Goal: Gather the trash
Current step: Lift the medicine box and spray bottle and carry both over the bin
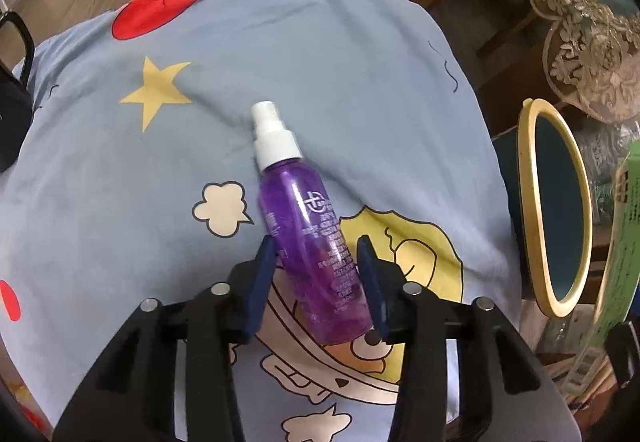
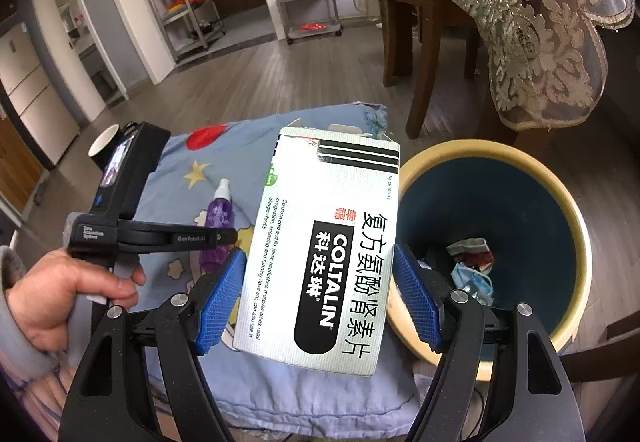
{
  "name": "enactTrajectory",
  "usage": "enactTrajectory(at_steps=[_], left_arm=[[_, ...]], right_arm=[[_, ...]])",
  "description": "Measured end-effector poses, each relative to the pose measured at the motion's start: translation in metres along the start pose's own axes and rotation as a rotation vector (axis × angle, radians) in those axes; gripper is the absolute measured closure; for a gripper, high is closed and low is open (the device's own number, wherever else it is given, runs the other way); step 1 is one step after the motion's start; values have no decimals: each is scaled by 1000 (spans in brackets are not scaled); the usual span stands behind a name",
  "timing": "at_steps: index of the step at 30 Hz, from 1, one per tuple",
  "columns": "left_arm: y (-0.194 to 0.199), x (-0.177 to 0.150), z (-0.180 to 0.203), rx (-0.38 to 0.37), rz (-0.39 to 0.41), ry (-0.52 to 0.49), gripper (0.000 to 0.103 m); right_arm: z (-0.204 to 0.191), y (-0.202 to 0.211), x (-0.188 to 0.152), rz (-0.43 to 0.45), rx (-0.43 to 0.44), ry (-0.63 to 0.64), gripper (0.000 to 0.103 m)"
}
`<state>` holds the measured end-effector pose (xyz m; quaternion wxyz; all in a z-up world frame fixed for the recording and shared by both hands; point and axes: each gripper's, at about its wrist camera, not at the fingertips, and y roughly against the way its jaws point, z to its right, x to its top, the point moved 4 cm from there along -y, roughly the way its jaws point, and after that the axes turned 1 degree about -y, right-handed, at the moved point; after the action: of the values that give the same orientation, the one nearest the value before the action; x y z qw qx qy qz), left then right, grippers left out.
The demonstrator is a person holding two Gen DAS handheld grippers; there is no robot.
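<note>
Left claw (image 1: 316,282): I have it spread around the purple spray bottle (image 1: 308,238) lying on the blue sheet (image 1: 360,82), pads not yet gripping; closing skewed could roll it away | Right claw (image 2: 320,298): clamped on the medicine box (image 2: 324,242) beside the bin (image 2: 576,226); letting go too early would drop it short of the rim.

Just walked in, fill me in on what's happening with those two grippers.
A person is clearing trash off a blue cartoon-print cloth with a handheld gripper in each hand. The right gripper holds a white Coltalin medicine box beside the yellow-rimmed trash bin, which already has a face mask and scraps inside. The left gripper is open, its fingers on either side of a purple spray bottle lying on the cloth, not yet clamped.
</note>
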<state>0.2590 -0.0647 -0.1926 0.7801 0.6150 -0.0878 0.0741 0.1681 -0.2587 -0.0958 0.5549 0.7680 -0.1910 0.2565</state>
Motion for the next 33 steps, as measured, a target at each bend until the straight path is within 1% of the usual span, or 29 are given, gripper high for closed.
enactTrajectory(at_steps=[3, 8, 12, 15, 18, 25, 28, 33], left_arm=[[3, 0, 3, -6, 7, -15, 69], [21, 0, 11, -26, 43, -54, 71], [41, 3, 26, -68, 82, -90, 72], [58, 4, 43, -135, 119, -113, 72], [73, 2, 64, -180, 150, -146, 72], [92, -3, 101, -266, 196, -192, 72], [92, -4, 118, -291, 200, -206, 72], [92, -3, 141, -334, 197, -228, 72]], right_arm=[[3, 7, 1, 14, 0, -1, 28], [12, 18, 7, 36, -2, -9, 28], [22, 32, 12, 66, -11, -13, 28], [32, 43, 15, 92, -17, -31, 28], [43, 52, 15, 113, -26, -56, 28], [72, 66, 15, 156, -51, -128, 28], [89, 67, 10, 155, -71, -176, 28], [114, 59, 3, 126, -113, -254, 28]])
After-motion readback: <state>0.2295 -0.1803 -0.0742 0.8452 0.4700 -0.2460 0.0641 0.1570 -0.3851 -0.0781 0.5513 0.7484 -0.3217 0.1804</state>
